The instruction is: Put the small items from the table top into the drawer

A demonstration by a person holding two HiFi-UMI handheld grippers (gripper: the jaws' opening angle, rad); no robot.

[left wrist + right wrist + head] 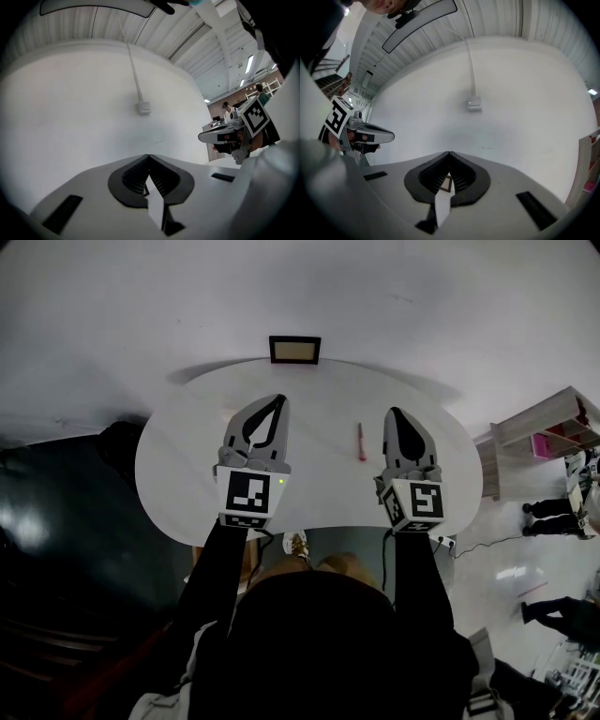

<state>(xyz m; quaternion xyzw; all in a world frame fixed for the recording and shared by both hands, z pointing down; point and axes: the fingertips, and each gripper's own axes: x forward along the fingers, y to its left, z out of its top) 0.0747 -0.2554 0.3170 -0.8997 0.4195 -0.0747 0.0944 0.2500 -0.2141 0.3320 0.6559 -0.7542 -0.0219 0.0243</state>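
Holds left gripper and right gripper over the white bench, jaws of both pressed together, empty. Leaves red pen lying between them, just left of right gripper; dark-framed panel at far edge.

The left arm and right arm, black-sleeved, are stretching forward side by side. The left gripper is pointing level toward the far side, jaws pressed together, empty. The right gripper is doing likewise, jaws closed on nothing.
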